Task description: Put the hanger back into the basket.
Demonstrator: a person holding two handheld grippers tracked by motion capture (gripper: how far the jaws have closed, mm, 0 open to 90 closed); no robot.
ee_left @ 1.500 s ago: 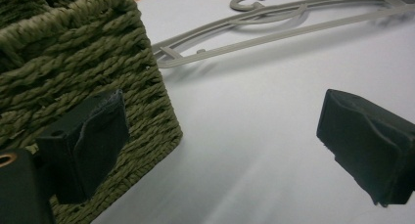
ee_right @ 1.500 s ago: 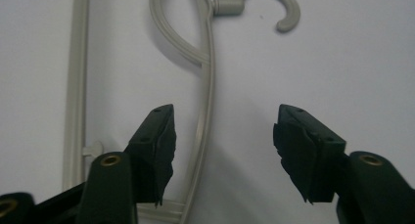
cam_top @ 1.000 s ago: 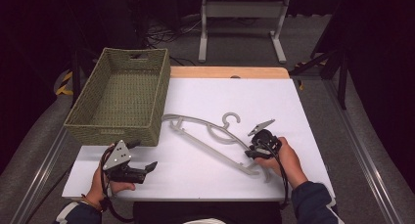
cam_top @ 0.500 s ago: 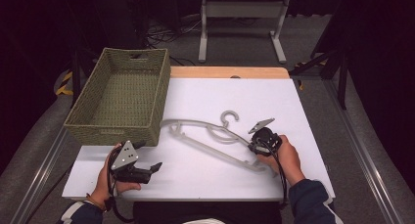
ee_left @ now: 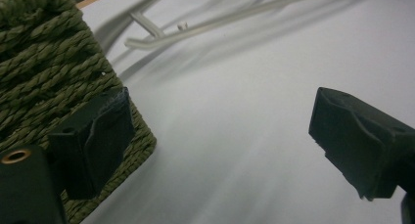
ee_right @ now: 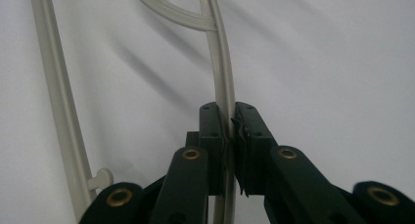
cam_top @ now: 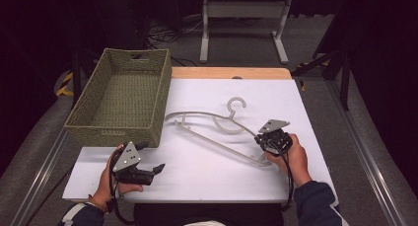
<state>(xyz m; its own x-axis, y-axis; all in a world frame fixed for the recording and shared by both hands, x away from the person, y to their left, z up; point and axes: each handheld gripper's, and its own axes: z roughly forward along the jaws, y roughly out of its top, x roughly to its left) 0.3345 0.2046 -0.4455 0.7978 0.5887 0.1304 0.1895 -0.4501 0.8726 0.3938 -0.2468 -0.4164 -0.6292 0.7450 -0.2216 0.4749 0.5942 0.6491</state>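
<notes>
A pale grey plastic hanger (cam_top: 199,113) lies on the white table (cam_top: 207,181), its hook pointing away from me. My right gripper (cam_top: 263,142) is at the hanger's right end. In the right gripper view its jaws (ee_right: 228,114) are shut on the hanger's (ee_right: 222,72) thin curved arm, which runs straight between the pads. My left gripper (cam_top: 150,157) is held at the table's front left, beside the near corner of the woven basket (cam_top: 118,130). Its jaws (ee_left: 220,136) stand wide open with only bare table between them.
The olive woven basket (ee_left: 44,62) takes up the left side of the table, and its inside looks bare. The hanger's left end (ee_left: 205,26) lies just beyond the basket's corner. A wooden strip (cam_top: 231,73) edges the table's far side, with a metal stand behind it.
The right gripper's jaws have closed on the hanger's arm, and the hanger has shifted slightly away from me. The left gripper has edged a little towards the basket's corner.
</notes>
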